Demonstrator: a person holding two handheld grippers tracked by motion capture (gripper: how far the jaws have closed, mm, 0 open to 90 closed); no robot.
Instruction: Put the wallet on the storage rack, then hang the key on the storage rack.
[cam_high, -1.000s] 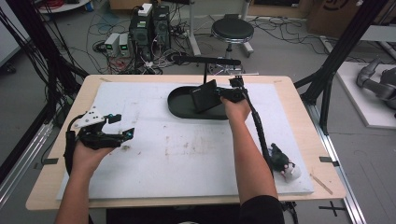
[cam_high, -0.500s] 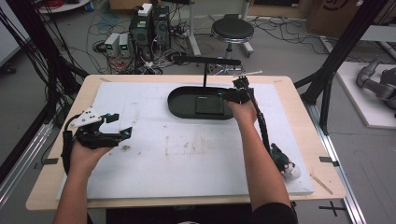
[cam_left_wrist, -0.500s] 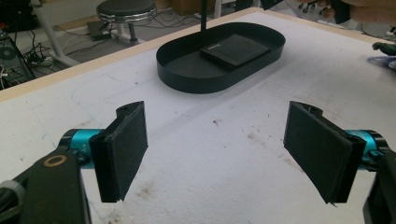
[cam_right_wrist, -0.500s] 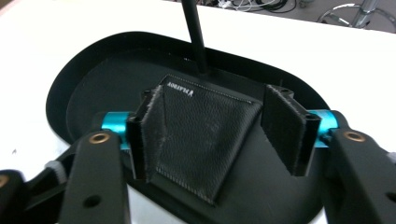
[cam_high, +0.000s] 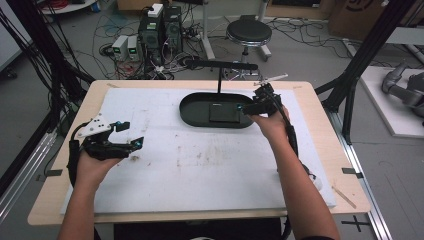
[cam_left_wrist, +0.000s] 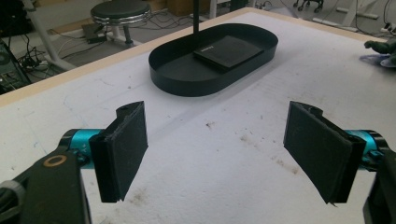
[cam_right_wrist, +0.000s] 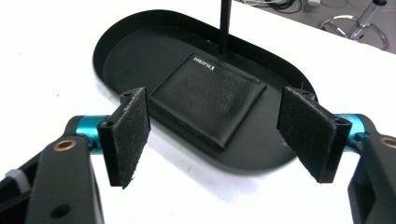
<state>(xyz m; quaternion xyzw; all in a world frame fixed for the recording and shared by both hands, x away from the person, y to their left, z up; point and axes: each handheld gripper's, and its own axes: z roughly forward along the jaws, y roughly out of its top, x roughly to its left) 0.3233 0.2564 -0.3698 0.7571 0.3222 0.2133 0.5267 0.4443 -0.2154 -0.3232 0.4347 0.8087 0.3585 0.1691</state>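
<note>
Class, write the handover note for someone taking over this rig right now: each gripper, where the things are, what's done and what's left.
Right gripper: jaws have just been opening, now wide apart with nothing between them, by the right end of the black oval tray.
Left gripper: open, holding nothing, over the white mat at the left.
Black wallet: lies flat in the tray, beside the upright post.
Done: wallet is in the tray and released.
Left: probably just draw the right gripper clear.

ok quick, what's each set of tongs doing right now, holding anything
Left tongs: open, holding nothing, above the white mat.
Right tongs: open, jaws just opened, empty; the wallet lies in the black tray.
</note>
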